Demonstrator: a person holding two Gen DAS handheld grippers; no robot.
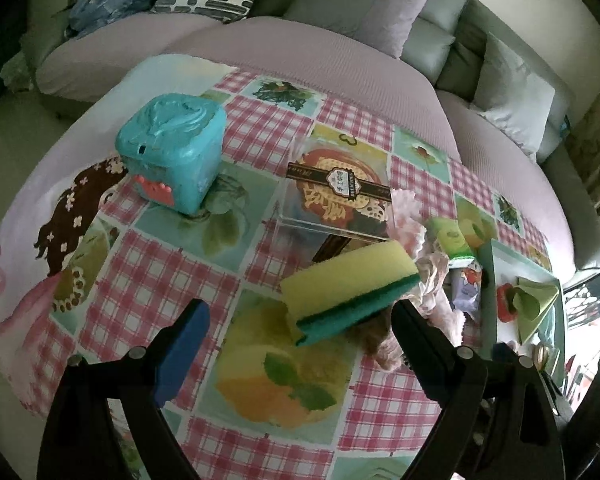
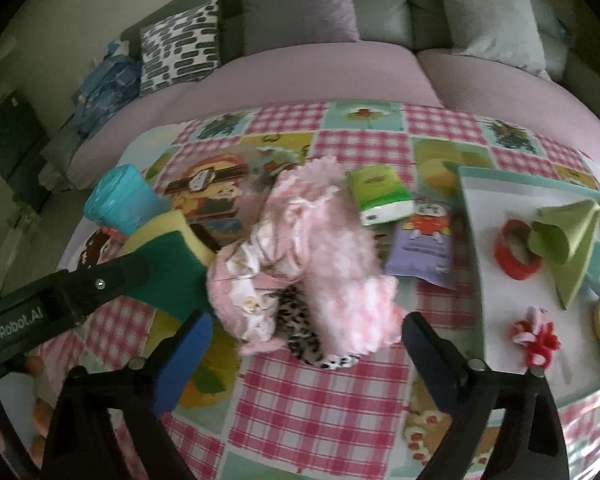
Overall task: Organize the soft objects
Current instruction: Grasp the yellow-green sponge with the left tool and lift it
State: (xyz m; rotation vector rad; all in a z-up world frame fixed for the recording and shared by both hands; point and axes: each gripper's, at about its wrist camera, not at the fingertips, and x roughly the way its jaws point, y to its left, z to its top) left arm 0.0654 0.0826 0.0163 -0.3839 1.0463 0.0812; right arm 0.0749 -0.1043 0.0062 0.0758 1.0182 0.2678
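Note:
A yellow sponge with a green scouring side (image 1: 348,288) lies on the checked tablecloth just ahead of my left gripper (image 1: 300,336), whose blue-padded jaws stand open and wide of it. In the right wrist view a heap of pink fluffy cloth (image 2: 324,256) lies over a leopard-print piece (image 2: 300,322). My right gripper (image 2: 306,348) hovers open in front of that heap, with its pads clear of the fabric. One of the left gripper's fingers (image 2: 112,276) reaches in over the sponge (image 2: 168,268) from the left.
A teal cube tub (image 1: 172,152) and a clear box with a brown label (image 1: 340,200) stand behind the sponge. A green tissue pack (image 2: 380,196) and a purple packet (image 2: 424,248) lie beside a white tray (image 2: 480,216) of small items. A sofa with cushions lies beyond.

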